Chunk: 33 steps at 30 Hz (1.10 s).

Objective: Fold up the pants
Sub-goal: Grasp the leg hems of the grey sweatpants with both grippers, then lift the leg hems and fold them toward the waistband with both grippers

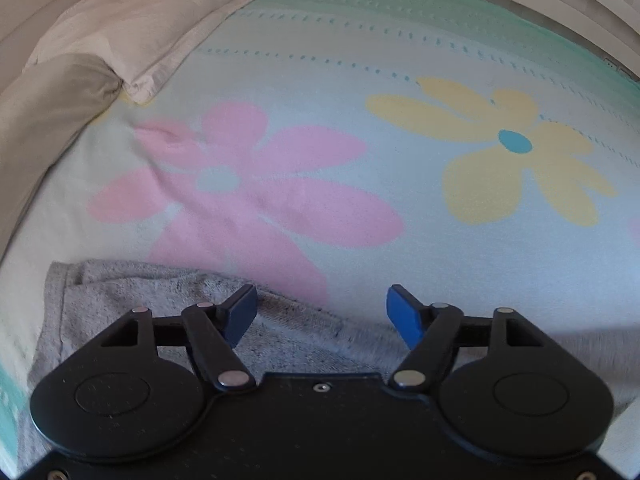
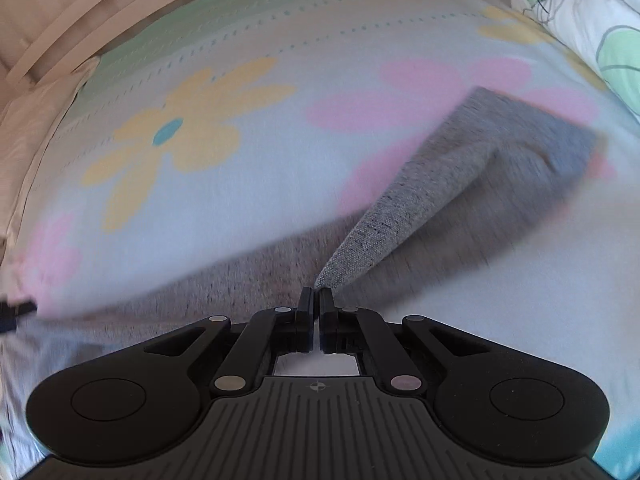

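Grey knit pants (image 1: 168, 304) lie on a flowered bedsheet (image 1: 400, 248). In the left wrist view my left gripper (image 1: 322, 308) hovers over their upper edge, jaws wide apart, blue pads (image 1: 404, 316) bare with only flat cloth beneath them. In the right wrist view my right gripper (image 2: 316, 294) is shut on a pinched fold of the grey pants (image 2: 460, 168). That fold rises from the fingertips as a taut strip toward the upper right. More grey cloth spreads blurred to the left below it.
Beige pillows (image 1: 132, 28) lie at the bed's upper left in the left wrist view. A green-patterned duvet (image 2: 592, 28) is bunched at the upper right in the right wrist view. A pale wall or headboard (image 2: 52, 20) borders the far side of the bed.
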### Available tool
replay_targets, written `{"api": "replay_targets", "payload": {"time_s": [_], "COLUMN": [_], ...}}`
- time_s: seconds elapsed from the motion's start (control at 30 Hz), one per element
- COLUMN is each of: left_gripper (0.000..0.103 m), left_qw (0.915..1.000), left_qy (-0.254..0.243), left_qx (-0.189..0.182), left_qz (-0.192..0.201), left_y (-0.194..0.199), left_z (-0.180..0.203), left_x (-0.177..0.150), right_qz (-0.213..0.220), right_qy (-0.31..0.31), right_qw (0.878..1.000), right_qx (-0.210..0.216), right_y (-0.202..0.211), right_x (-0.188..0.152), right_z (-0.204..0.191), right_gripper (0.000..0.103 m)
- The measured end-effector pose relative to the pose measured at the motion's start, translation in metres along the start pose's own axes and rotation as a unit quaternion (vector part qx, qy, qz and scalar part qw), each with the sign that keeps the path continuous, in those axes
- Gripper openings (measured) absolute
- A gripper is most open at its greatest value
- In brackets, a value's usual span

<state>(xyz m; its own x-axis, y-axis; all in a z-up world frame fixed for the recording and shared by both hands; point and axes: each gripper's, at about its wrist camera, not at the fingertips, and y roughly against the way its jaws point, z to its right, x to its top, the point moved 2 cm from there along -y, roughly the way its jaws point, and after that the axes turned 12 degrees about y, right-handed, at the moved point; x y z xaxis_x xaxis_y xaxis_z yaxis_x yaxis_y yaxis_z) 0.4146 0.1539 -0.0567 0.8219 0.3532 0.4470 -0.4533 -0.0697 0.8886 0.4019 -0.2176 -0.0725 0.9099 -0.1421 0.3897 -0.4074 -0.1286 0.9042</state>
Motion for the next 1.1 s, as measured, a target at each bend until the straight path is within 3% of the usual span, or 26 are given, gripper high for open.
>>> {"api": "replay_targets", "payload": {"time_s": [0.1, 0.3, 0.37, 0.4, 0.5, 0.6, 0.77, 0.97, 1.1], "left_gripper": [0.074, 0.073, 0.054, 0.02, 0.009, 0.007, 0.007, 0.007, 0.007], "left_qw": [0.9996, 0.9962, 0.9955, 0.9953, 0.9961, 0.9968, 0.9989, 0.9988, 0.9974], "left_qy": [0.008, 0.004, 0.006, 0.011, 0.037, 0.028, 0.018, 0.018, 0.04], "left_qx": [0.017, 0.073, 0.079, 0.08, 0.068, 0.072, 0.042, 0.003, -0.01], "left_qz": [-0.021, -0.047, -0.053, -0.054, -0.041, -0.019, 0.009, 0.046, 0.059], "left_y": [-0.01, -0.027, -0.032, -0.033, -0.017, 0.013, 0.081, 0.148, 0.167], "left_z": [0.001, 0.003, 0.004, 0.003, -0.003, -0.006, -0.017, -0.042, -0.066], "left_x": [-0.003, -0.012, -0.013, -0.013, -0.012, -0.016, -0.038, -0.089, -0.123], "right_qz": [-0.002, 0.009, 0.008, 0.01, 0.017, 0.033, 0.056, 0.077, 0.074], "right_qy": [0.004, 0.004, 0.004, 0.004, 0.005, 0.007, 0.009, -0.033, -0.067], "right_qw": [1.0, 1.0, 1.0, 1.0, 1.0, 0.999, 0.998, 0.996, 0.995], "right_qx": [0.007, 0.013, 0.017, 0.019, 0.018, 0.003, 0.0, 0.02, 0.013], "right_y": [0.005, 0.01, 0.01, 0.016, 0.027, 0.048, 0.101, 0.148, 0.148], "right_x": [-0.018, -0.021, -0.017, -0.026, -0.027, -0.026, -0.039, -0.07, -0.078], "right_z": [0.002, 0.003, 0.003, 0.005, 0.006, 0.005, 0.009, 0.032, 0.052], "right_gripper": [0.002, 0.002, 0.002, 0.002, 0.002, 0.0, 0.0, 0.003, 0.004]}}
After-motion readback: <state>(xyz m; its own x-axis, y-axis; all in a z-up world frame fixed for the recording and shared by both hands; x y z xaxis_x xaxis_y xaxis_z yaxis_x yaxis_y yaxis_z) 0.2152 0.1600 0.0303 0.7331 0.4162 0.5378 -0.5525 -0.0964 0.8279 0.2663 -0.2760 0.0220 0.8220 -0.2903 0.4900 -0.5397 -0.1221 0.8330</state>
